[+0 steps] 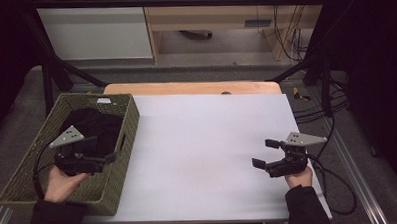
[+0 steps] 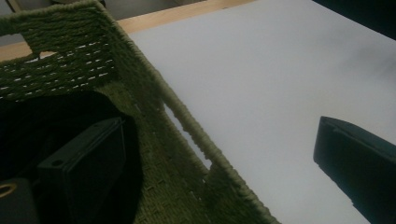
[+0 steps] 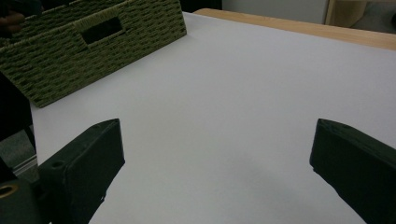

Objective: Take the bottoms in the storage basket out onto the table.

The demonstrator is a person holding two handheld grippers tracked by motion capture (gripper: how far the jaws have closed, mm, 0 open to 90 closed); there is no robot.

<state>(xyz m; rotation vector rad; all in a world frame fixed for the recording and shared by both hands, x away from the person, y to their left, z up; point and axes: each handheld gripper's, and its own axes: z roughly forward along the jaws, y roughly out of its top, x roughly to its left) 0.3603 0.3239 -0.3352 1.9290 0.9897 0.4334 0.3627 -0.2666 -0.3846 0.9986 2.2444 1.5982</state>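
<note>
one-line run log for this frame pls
left gripper: open, straddling basket wall | right gripper: open over white sheet | dark cloth: in basket

Black two-jaw left gripper (image 1: 95,158), grey three-cornered plate on top, black cable trailing. Matching black right gripper (image 1: 266,153), same grey plate, black cable. Dark sleeves.
</note>
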